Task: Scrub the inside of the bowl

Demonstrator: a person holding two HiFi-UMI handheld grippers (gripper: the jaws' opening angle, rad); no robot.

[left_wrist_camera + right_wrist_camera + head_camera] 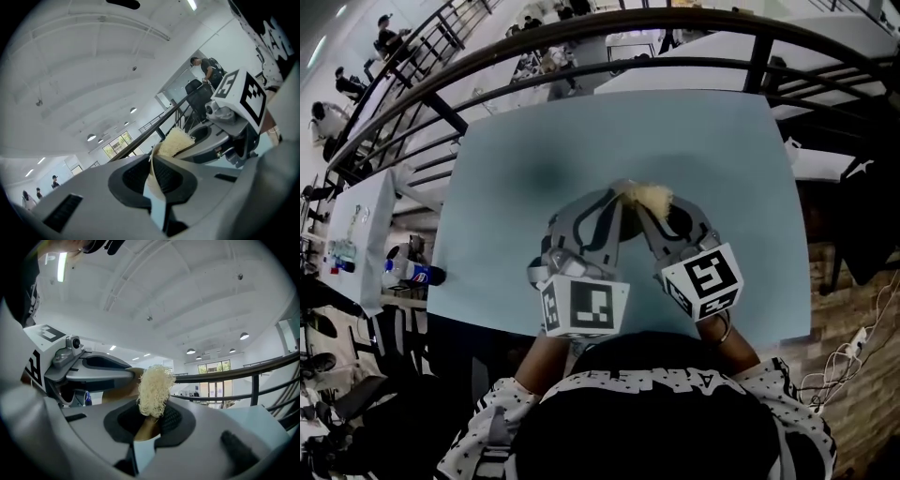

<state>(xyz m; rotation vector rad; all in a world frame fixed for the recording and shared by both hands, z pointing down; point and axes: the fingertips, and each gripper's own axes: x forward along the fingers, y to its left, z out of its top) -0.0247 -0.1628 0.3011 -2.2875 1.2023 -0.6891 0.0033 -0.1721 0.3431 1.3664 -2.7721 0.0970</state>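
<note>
Bottle point(412, 273): blue-labelled, lying off the left edge of the table point(534, 141).
Table: light blue, beneath both grippers.
Left gripper point(154, 171): raised over the table, jaws pinching the thin pale rim of the bowl point(152, 183).
Bowl: tan, held edge-on between the two grippers, mostly hidden in the head view.
Scrubber point(153, 390): pale yellow, fibrous, just beside the bowl's rim.
Right gripper point(149, 420): jaws clamped on the scrubber's base, tips close to the left gripper's.

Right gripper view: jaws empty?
No, the right gripper is shut on a pale fibrous scrubber, gripping its tan handle.
</note>
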